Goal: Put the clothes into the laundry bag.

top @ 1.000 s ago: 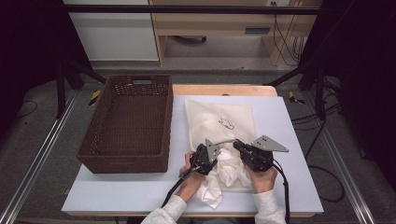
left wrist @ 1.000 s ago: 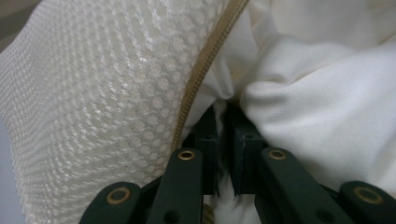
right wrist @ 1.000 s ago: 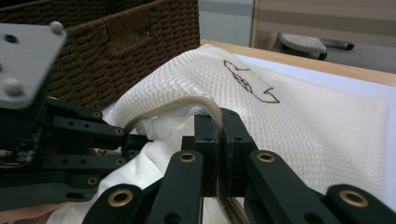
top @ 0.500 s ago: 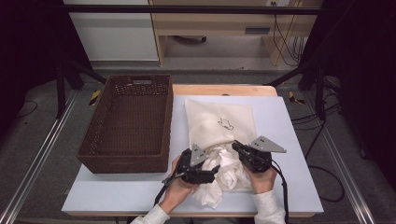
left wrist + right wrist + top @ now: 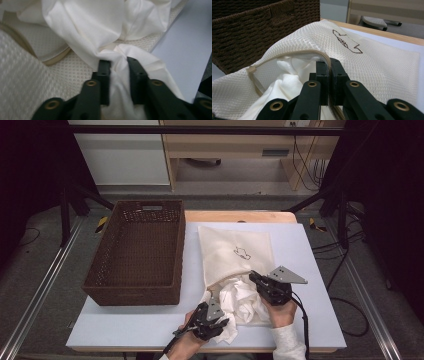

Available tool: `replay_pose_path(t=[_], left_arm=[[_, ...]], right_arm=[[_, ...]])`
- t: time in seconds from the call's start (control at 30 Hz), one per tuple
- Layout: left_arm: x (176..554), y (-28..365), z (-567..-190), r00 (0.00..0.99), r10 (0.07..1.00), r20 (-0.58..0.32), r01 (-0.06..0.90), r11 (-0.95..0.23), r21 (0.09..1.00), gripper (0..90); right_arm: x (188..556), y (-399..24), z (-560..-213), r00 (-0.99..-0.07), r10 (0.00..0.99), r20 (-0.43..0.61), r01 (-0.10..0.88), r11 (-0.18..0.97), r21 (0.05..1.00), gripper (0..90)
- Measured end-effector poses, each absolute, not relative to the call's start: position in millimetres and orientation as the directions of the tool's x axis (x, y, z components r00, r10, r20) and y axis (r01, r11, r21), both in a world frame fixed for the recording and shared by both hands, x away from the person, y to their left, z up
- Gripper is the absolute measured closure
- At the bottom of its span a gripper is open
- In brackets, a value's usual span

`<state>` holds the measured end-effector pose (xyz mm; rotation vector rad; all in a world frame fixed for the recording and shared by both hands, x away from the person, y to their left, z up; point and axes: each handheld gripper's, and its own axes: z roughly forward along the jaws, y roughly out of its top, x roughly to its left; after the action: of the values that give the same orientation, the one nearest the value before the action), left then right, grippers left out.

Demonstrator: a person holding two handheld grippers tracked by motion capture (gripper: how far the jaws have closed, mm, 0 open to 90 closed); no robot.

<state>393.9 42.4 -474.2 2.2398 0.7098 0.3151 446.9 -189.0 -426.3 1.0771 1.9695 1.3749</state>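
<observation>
While right gripper [image 5: 329, 75] clamped on mesh bag [image 5: 382, 65] rim, left gripper [image 5: 119, 72] just closing onto white cloth [image 5: 100, 30].

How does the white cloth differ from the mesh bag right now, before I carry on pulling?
The mesh bag lies flat on the table with a woven honeycomb texture and a dark drawing on it; the white cloth is smooth, plain and crumpled, spilling from the bag's mouth. The right gripper is shut on the bag's zippered rim; the left gripper, whose jaws have just been closing, pinches a fold of cloth. Both are pale, soft fabric.
</observation>
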Motion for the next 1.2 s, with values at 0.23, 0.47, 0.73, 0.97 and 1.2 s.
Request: replay_pose_path(t=[0.23, 0.47, 0.73, 0.97, 1.2], left_arm=[[402, 23, -435, 0.799, 0.601, 0.026, 0.337, -0.484, 0.807, 78.3], [448, -5, -432, 0.758, 0.652, 0.013, 0.366, -0.442, 0.819, 77.7], [474, -23, -451, 0.664, 0.731, 0.158, 0.323, -0.471, 0.821, 76.1], [463, -12, -449, 0.698, 0.714, 0.059, 0.335, -0.398, 0.854, 51.9], [419, 17, -421, 0.739, 0.669, 0.084, 0.290, -0.428, 0.856, 30.5]], right_arm=[[447, -190, -425, -0.559, 0.828, 0.040, 0.318, 0.170, 0.933, 87.0], [447, -191, -426, -0.559, 0.828, 0.046, 0.317, 0.162, 0.934, 87.0], [446, -194, -421, -0.558, 0.828, 0.056, 0.307, 0.143, 0.941, 87.1], [447, -192, -424, -0.564, 0.824, 0.056, 0.316, 0.153, 0.937, 87.1], [447, -194, -423, -0.558, 0.827, 0.062, 0.316, 0.144, 0.938, 87.1]])
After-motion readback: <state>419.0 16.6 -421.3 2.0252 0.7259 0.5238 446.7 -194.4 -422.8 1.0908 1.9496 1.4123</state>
